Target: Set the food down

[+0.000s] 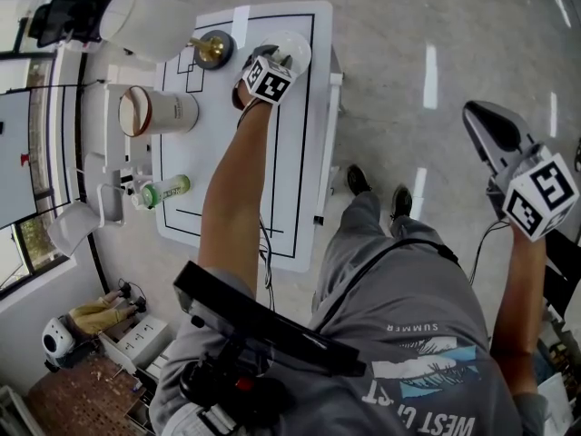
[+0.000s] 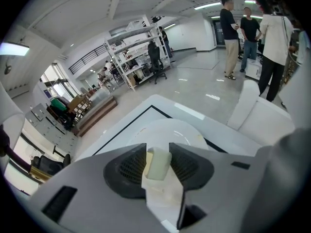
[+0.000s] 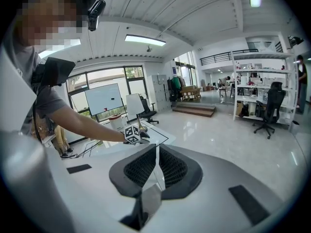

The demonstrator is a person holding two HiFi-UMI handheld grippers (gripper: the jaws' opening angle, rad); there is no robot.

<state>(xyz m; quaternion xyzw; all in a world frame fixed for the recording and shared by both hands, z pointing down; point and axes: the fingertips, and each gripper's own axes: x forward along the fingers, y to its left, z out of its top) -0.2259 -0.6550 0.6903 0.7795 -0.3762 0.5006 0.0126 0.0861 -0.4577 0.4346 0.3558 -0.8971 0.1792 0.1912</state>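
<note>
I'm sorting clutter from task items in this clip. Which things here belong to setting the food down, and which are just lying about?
In the job:
left gripper
pale food piece between its jaws
white plate under it

Lying about:
dark round base with a brass knob
white canister on its side
small green bottle
right gripper, empty, off the table
</note>
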